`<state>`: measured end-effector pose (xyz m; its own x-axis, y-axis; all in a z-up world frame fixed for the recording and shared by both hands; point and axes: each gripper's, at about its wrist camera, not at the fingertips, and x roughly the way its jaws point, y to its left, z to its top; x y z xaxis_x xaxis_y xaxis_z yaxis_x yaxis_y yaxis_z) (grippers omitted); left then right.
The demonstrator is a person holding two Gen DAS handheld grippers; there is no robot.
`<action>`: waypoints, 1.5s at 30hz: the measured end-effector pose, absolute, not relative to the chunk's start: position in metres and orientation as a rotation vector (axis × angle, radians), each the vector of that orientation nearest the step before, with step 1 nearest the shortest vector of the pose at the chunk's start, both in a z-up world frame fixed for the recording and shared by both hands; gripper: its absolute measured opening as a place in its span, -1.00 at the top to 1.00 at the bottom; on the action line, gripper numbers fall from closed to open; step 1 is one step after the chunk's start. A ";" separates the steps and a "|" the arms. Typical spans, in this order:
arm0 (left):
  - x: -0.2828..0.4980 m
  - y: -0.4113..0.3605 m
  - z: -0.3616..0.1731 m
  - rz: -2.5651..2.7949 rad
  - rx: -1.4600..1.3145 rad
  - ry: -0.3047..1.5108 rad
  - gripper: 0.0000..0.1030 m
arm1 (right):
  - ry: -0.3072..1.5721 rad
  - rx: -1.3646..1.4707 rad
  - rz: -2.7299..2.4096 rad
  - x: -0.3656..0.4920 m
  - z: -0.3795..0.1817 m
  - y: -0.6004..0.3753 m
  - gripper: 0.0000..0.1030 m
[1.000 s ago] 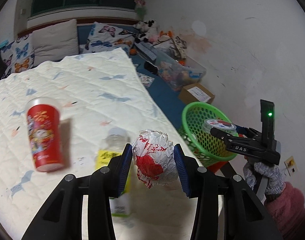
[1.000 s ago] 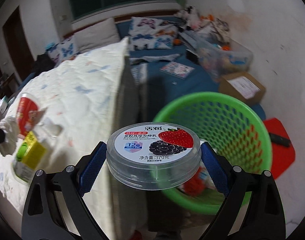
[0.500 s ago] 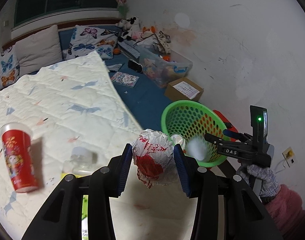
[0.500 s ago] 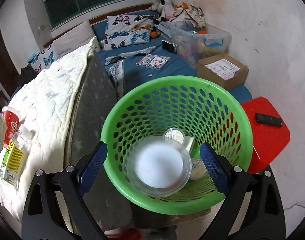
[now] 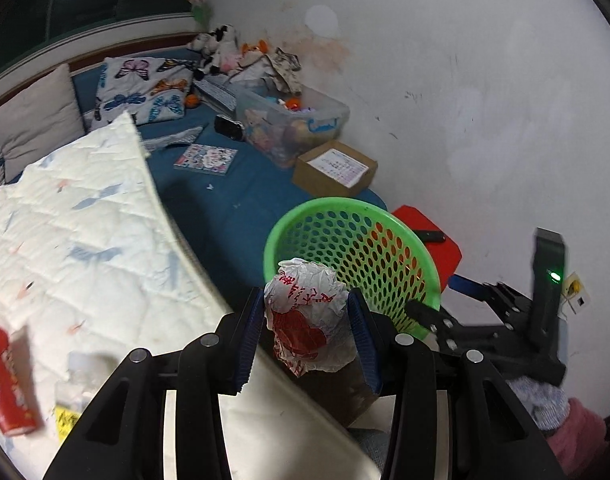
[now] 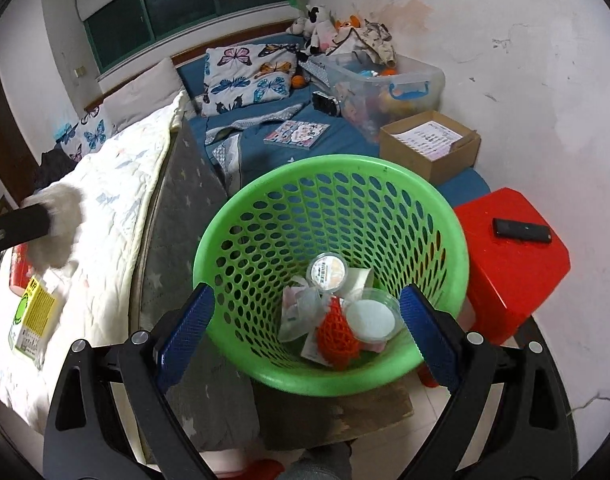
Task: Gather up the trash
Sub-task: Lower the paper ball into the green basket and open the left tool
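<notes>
My left gripper [image 5: 307,334] is shut on a crumpled white-and-red paper wrapper [image 5: 309,316], held over the bed's edge just short of the green mesh basket [image 5: 385,216]. My right gripper [image 6: 305,334] is open and empty above the near rim of the basket [image 6: 233,224]. The clear plastic tub [image 6: 371,320] lies inside the basket with a small lidded cup [image 6: 327,272], an orange net [image 6: 337,334] and wrappers. A red cup [image 5: 5,384] and a yellow-labelled bottle [image 6: 33,320] lie on the quilt. The right gripper also shows in the left wrist view [image 5: 457,300].
The white quilt [image 5: 85,248] covers the bed on the left. A red stool [image 6: 513,264] with a black remote [image 6: 521,230] stands right of the basket. A cardboard box [image 6: 429,144] and a clear storage bin [image 6: 385,80] sit behind, by the wall.
My right gripper opened and dropped the clear tub into the basket, where it now lies. My left gripper carried the wrapper rightward from over the quilt to the basket's near side.
</notes>
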<state>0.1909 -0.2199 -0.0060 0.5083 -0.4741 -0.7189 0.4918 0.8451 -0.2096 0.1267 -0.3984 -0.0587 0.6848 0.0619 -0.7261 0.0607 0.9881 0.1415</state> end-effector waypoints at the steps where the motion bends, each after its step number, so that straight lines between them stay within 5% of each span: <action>1: 0.195 -0.229 -0.009 -0.590 0.031 0.871 0.18 | 0.815 0.162 0.001 0.124 -0.058 -0.400 -0.81; 23: 0.232 -0.316 -0.048 -0.658 0.106 0.966 0.06 | 0.810 0.217 -0.028 0.091 -0.066 -0.420 -0.81; 27: 0.233 -0.319 -0.049 -0.665 0.099 0.957 -0.19 | 0.810 0.222 -0.027 0.089 -0.068 -0.421 -0.81; 45: 0.187 -0.227 -0.013 -0.554 0.027 0.868 -0.23 | 0.781 0.206 0.071 0.085 -0.050 -0.369 -0.81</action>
<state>0.1874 -0.2268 -0.0133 0.5148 -0.4501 -0.7296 0.4718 0.8594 -0.1972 0.0845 -0.3695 -0.0503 0.7090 0.1396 -0.6913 0.0128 0.9775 0.2106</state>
